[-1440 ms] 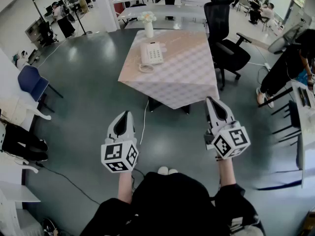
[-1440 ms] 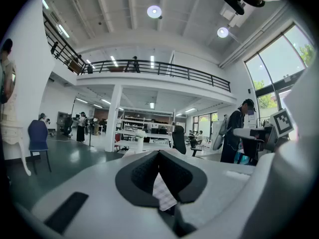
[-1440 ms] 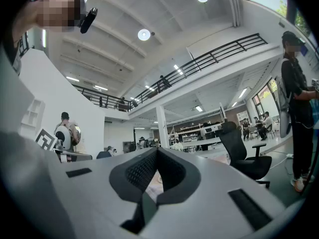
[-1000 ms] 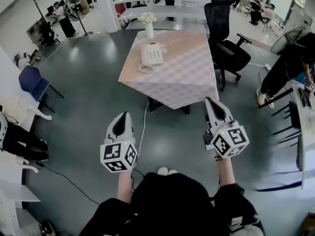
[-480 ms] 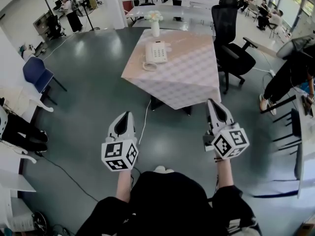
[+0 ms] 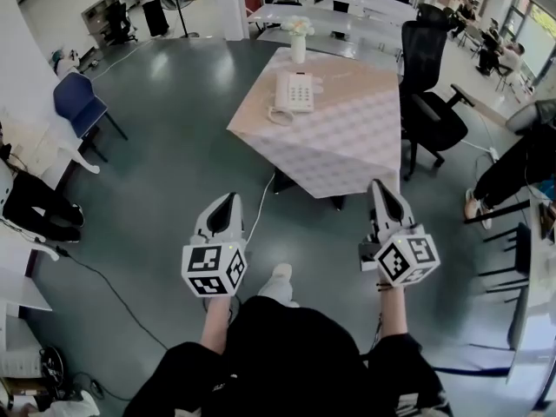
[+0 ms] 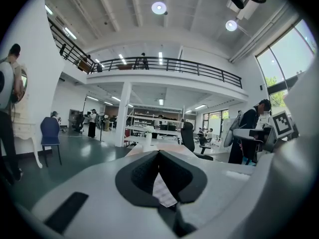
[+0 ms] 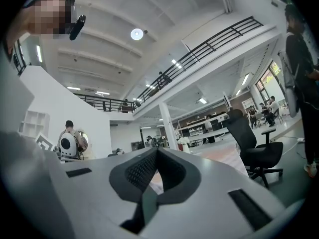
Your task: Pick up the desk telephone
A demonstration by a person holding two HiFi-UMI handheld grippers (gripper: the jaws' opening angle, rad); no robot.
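Observation:
A white desk telephone [image 6: 296,91] with a coiled cord lies on a table [image 6: 347,150] under a pale checked cloth, ahead of me in the head view. Both grippers hang over the grey floor, well short of the table's near corner. My left gripper [image 6: 229,198] is shut and holds nothing; its jaws [image 7: 158,153] meet at the tips with the tabletop far beyond them. The right gripper [image 6: 378,184] is shut and empty too, its tips [image 8: 157,151] closed in the right gripper view.
A white vase of flowers [image 6: 298,41] stands behind the telephone. A black office chair [image 6: 430,102] sits right of the table, a blue chair [image 6: 76,102] at the far left. A cable [image 6: 257,211] trails on the floor under the table. People stand and sit around the hall.
The table and telephone have slid right and a little nearer in the head view as I step forward. Both grippers stay shut and keep their places in front of me.

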